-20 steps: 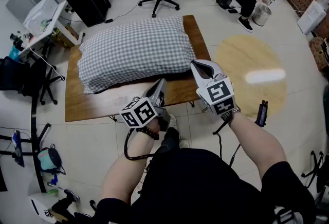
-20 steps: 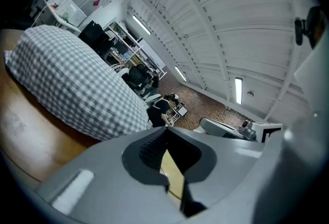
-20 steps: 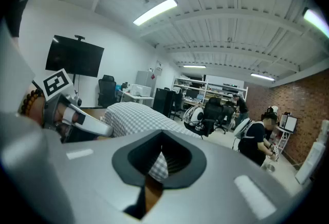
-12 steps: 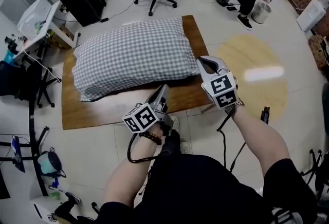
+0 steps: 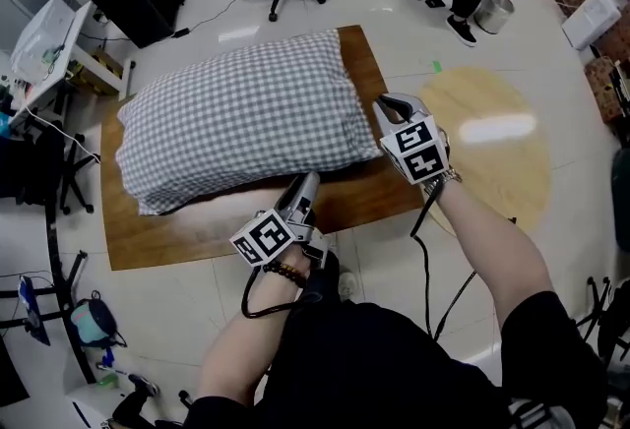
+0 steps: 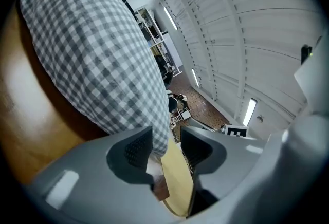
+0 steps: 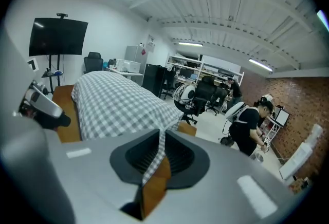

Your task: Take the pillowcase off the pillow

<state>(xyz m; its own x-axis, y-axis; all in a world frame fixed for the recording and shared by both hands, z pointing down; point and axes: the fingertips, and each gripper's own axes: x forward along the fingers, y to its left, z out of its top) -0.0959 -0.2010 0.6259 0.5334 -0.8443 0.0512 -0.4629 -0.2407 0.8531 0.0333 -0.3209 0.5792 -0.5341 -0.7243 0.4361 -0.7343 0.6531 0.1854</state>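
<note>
One filled checked pillowcase (image 5: 236, 117) lies on the wooden counter (image 5: 177, 235). The right gripper (image 5: 387, 109) jaws pinch its near-right corner, likely for pulling; the left gripper (image 5: 304, 185) jaws stand spread astride its near edge.

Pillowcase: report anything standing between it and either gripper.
Nothing visible. The right gripper is shut on a corner of the pillowcase; the left gripper has open jaws straddling its edge, with nothing else between.

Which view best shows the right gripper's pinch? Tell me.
Right gripper view: the right gripper jaws pinch a fold of pillowcase head-on. Head view shows only the gripper at the pillowcase corner; left gripper view misses the pinch.
</note>
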